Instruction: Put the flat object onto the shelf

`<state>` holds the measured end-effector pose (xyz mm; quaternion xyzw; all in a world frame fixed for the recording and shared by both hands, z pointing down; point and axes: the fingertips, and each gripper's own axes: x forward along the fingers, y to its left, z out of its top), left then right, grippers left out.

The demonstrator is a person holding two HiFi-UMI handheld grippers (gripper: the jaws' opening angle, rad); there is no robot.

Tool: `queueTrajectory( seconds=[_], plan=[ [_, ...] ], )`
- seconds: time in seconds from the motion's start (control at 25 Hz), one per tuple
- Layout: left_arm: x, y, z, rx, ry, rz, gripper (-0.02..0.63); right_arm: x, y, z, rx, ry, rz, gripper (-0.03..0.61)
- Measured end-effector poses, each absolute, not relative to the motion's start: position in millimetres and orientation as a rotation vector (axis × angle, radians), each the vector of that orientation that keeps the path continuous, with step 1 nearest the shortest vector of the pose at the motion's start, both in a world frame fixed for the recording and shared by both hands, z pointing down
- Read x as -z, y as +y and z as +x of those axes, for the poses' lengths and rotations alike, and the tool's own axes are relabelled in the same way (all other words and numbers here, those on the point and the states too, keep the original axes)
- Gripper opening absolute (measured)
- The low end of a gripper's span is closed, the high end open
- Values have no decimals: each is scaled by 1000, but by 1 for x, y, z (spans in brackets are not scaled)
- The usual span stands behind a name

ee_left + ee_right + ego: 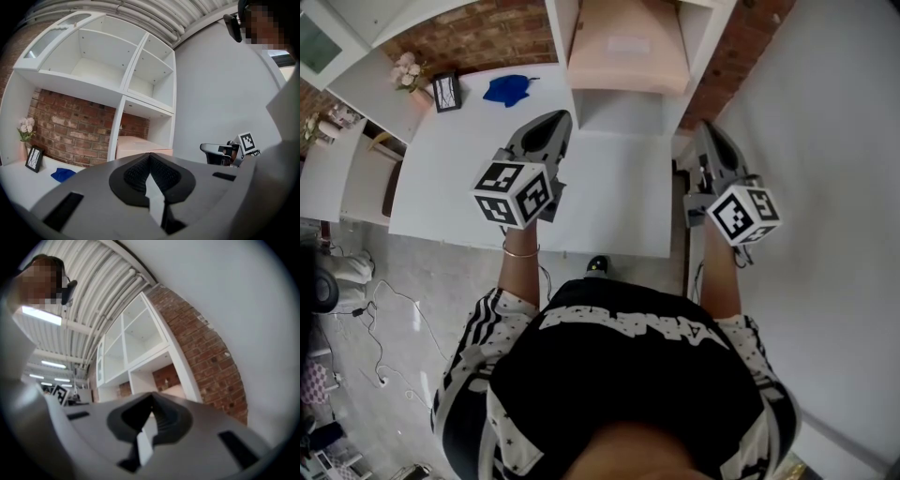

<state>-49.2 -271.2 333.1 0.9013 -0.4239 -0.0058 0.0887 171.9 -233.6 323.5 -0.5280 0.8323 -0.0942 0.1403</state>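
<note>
A person stands at a white counter (609, 197) with a two-finger tool in each hand, both aimed at a white shelf (123, 93) backed by a brick wall (70, 131). The left gripper (150, 157) is held level over the counter, and its dark ribbed fingers (136, 173) are pressed together with nothing between them. The right gripper (151, 397) is tipped slightly upward, just past the counter's right edge and beside a plain white wall (825, 141). Its fingers (164, 418) are likewise closed and empty.

The pink flat object (140, 146) lies in the shelf's lower compartment. It is directly ahead of the left fingertips but apart from them, and ahead and to the left of the right fingertips. The compartments above it show only bare white boards.

A blue object (508, 89) rests on the counter ahead and to the left of the left fingers. Farther left of them, a small picture frame (445, 92) stands near the brick wall, with a sprig of pale flowers (408, 70) beyond it. Each tool carries a marker cube behind its fingers. The right tool's cube (247, 142) is visible from the left gripper view, off to the right of the left fingers.
</note>
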Motion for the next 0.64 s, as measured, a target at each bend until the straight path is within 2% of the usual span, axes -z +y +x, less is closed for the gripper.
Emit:
queueTrajectory(
  seconds=[0.64],
  plan=[
    [-334,-275,-49,25,-1268,2676,28,-324,-235,176,267,2394,-1532,29]
  ],
)
